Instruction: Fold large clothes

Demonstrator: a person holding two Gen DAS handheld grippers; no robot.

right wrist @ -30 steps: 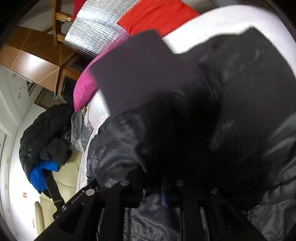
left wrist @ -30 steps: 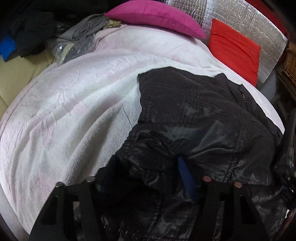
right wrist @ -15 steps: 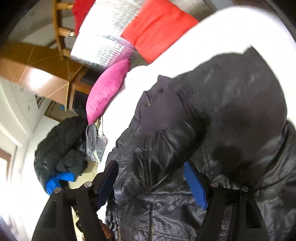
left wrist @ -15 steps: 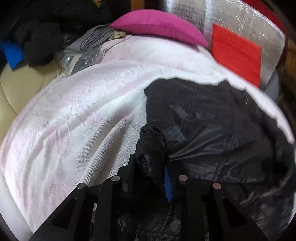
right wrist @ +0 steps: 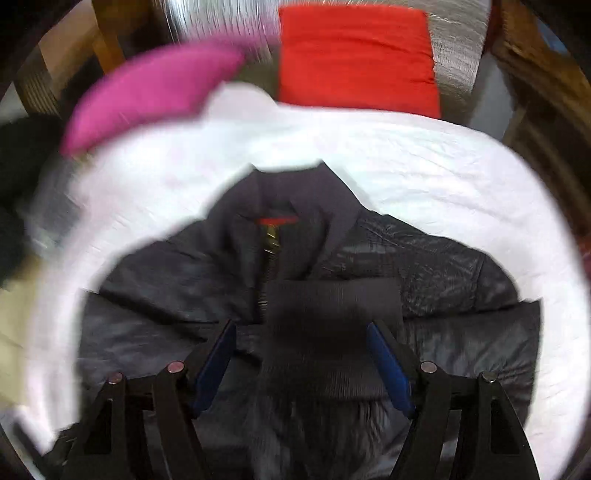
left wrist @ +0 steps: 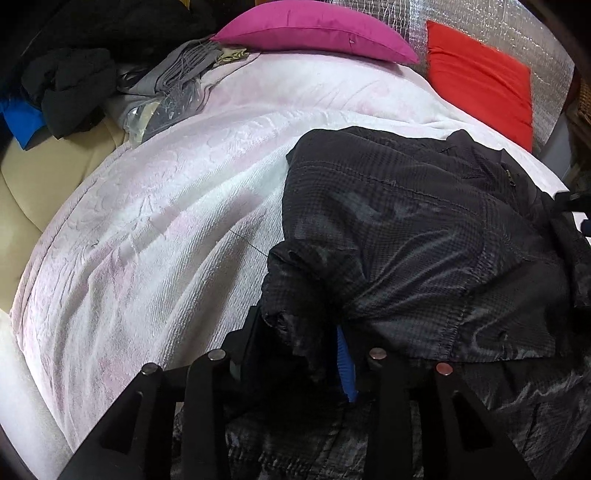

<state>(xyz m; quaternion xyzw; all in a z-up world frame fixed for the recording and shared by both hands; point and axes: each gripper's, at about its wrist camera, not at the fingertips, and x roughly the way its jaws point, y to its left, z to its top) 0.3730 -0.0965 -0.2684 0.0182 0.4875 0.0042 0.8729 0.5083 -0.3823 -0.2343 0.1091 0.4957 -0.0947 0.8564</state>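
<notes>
A large black shiny jacket (left wrist: 417, 236) lies on a white-pink blanket (left wrist: 159, 229). My left gripper (left wrist: 295, 350) is shut on a bunched fold of the jacket at its left edge, its blue pad partly hidden by the cloth. In the right wrist view the jacket (right wrist: 424, 266) lies with its collar and zipper facing me. My right gripper (right wrist: 303, 354) is open, its blue pads (right wrist: 388, 365) spread on either side of a dark ribbed cuff (right wrist: 332, 317) lying across the jacket front.
A magenta pillow (left wrist: 314, 29) and a red cushion (left wrist: 480, 77) lie at the far end of the bed against a silver foil panel (left wrist: 491, 22). A heap of grey, black and blue clothes (left wrist: 74, 85) sits at far left. Wooden furniture (right wrist: 546, 92) stands on the right.
My right gripper opened and let go of the jacket, then swung to face the collar. My left gripper closed on the jacket fold and keeps hold of it.
</notes>
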